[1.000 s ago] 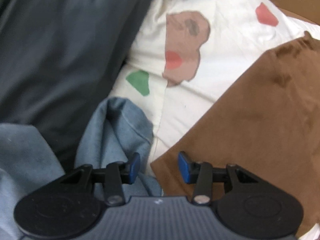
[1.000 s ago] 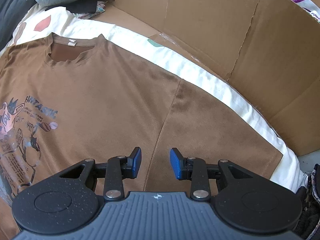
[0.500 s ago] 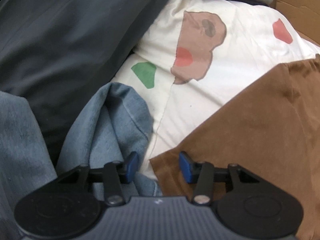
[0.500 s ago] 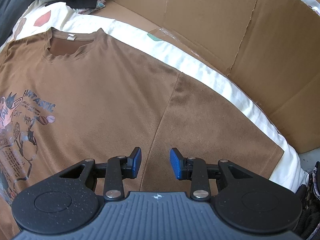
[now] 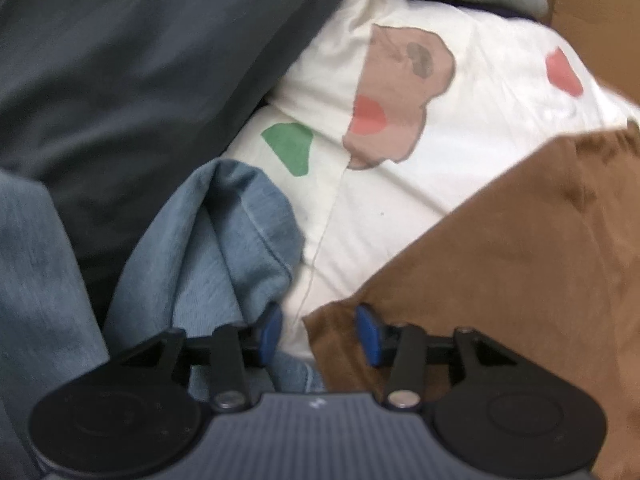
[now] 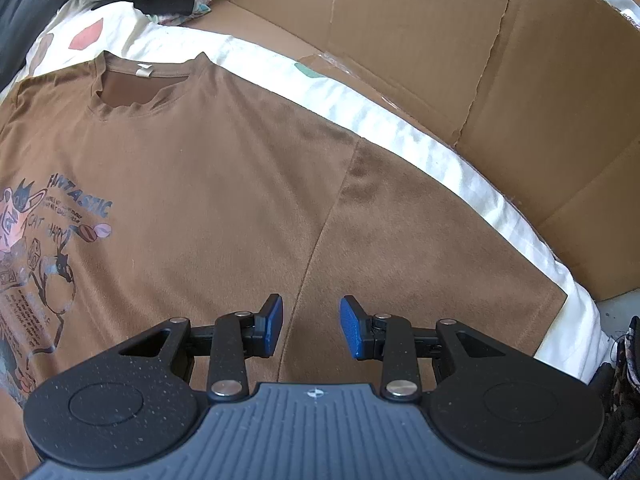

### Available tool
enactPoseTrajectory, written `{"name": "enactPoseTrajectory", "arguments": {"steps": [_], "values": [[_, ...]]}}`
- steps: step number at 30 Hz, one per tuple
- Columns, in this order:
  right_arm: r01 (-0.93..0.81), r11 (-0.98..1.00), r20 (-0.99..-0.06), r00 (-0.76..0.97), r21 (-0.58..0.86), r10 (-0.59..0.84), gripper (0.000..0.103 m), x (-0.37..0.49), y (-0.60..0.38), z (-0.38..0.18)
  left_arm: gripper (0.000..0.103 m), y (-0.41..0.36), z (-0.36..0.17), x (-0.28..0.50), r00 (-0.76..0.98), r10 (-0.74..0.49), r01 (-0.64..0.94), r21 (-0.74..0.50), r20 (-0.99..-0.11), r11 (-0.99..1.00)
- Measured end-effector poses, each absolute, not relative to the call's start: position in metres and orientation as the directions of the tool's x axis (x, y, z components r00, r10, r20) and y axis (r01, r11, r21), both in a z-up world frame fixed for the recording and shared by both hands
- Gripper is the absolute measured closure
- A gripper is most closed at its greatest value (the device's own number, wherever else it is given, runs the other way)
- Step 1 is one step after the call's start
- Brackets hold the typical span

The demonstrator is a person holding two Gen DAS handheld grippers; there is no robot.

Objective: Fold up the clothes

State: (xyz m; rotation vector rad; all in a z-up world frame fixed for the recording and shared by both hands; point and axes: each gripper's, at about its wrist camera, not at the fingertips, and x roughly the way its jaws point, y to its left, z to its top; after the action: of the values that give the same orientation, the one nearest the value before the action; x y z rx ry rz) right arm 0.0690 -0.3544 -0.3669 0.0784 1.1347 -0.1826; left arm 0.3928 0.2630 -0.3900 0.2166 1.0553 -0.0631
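Presently we find the brown T-shirt [image 6: 224, 184] spread flat, print up, on the white patterned sheet [image 5: 400, 200], collar toward the cardboard wall [image 6: 440, 40]. Our right gripper [image 6: 311, 327] hovers over the sleeve seam, jaws apart, nothing between them. Our left gripper [image 5: 316, 334] stands parted at the shirt's sleeve corner; contact appears absent, though blur obscures it. Blue denim [image 5: 224, 248] lies beside.
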Motion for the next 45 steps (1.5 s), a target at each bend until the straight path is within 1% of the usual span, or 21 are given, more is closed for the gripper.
{"name": "enactPoseTrajectory", "arguments": {"steps": [1,2,9,13,14,15,16,18,19,20,22,28,32,34,37,40,43,45], "values": [[0.185,0.982,-0.906,0.409,-0.030,-0.105,0.064,0.069,-0.354,-0.367,0.084,0.263,-0.389,0.392,0.492,0.047,0.153,0.140,-0.869,0.978],[0.183,0.983,-0.906,0.410,-0.031,-0.105,0.064,0.069,-0.354,-0.367,0.097,0.262,-0.387,0.392,0.489,0.049,0.152,0.141,-0.871,0.978],[0.194,0.979,-0.906,0.400,-0.061,-0.136,0.064,0.067,-0.361,-0.369,0.097,0.254,-0.367,0.384,0.546,0.136,0.076,0.210,-0.827,0.975],[0.207,0.974,-0.908,0.383,-0.092,-0.168,0.064,0.068,-0.369,-0.375,0.096,0.254,-0.377,0.388,0.519,0.195,0.064,0.265,-0.832,0.962],[0.209,0.973,-0.908,0.379,-0.102,-0.177,0.064,0.068,-0.371,-0.376,0.093,0.254,-0.380,0.390,0.509,0.207,0.055,0.272,-0.835,0.961],[0.213,0.971,-0.907,0.376,-0.112,-0.187,0.064,0.068,-0.373,-0.378,0.093,0.254,-0.381,0.391,0.496,0.251,-0.005,0.286,-0.831,0.958],[0.222,0.967,-0.906,0.374,-0.121,-0.199,0.064,0.068,-0.377,-0.378,0.090,0.250,-0.380,0.392,0.495,0.275,-0.028,0.301,-0.824,0.953],[0.246,0.960,-0.901,0.371,-0.136,-0.223,0.064,0.067,-0.385,-0.379,0.078,0.242,-0.376,0.393,0.505,0.301,-0.038,0.328,-0.809,0.944],[0.263,0.954,-0.899,0.369,-0.143,-0.237,0.064,0.066,-0.389,-0.378,0.070,0.236,-0.372,0.393,0.520,0.296,-0.029,0.330,-0.801,0.944],[0.280,0.949,-0.896,0.368,-0.148,-0.248,0.064,0.066,-0.393,-0.378,0.067,0.229,-0.368,0.393,0.539,0.284,-0.016,0.327,-0.793,0.945],[0.315,0.936,-0.891,0.365,-0.156,-0.271,0.064,0.064,-0.402,-0.378,0.067,0.215,-0.359,0.393,0.568,0.266,0.006,0.327,-0.779,0.945],[0.399,0.903,-0.876,0.366,-0.156,-0.313,0.064,0.062,-0.418,-0.379,0.067,0.173,-0.345,0.399,0.595,0.142,0.044,0.209,-0.791,0.977],[0.416,0.899,-0.863,0.396,-0.136,-0.314,0.064,0.066,-0.421,-0.377,0.067,0.132,-0.339,0.396,0.622,0.079,0.084,0.167,-0.779,0.982],[0.414,0.905,-0.852,0.435,-0.097,-0.291,0.064,0.072,-0.420,-0.373,0.067,0.118,-0.338,0.397,0.633,0.043,0.108,0.144,-0.773,0.984],[0.402,0.914,-0.844,0.469,-0.058,-0.260,0.064,0.087,-0.415,-0.371,0.067,0.099,-0.338,0.396,0.642,0.022,0.122,0.131,-0.766,0.984],[0.383,0.923,-0.841,0.495,-0.014,-0.218,0.065,0.102,-0.409,-0.373,0.067,0.087,-0.340,0.396,0.630,-0.024,0.176,0.112,-0.776,0.978],[0.341,0.940,-0.838,0.513,-0.001,-0.187,0.066,0.116,-0.399,-0.375,0.070,0.084,-0.341,0.400,0.630,-0.052,0.184,0.084,-0.775,0.979],[0.342,0.940,-0.837,0.519,0.016,-0.174,0.066,0.122,-0.394,-0.375,0.073,0.082,-0.344,0.403,0.638,-0.052,0.186,0.089,-0.768,0.979]]}}
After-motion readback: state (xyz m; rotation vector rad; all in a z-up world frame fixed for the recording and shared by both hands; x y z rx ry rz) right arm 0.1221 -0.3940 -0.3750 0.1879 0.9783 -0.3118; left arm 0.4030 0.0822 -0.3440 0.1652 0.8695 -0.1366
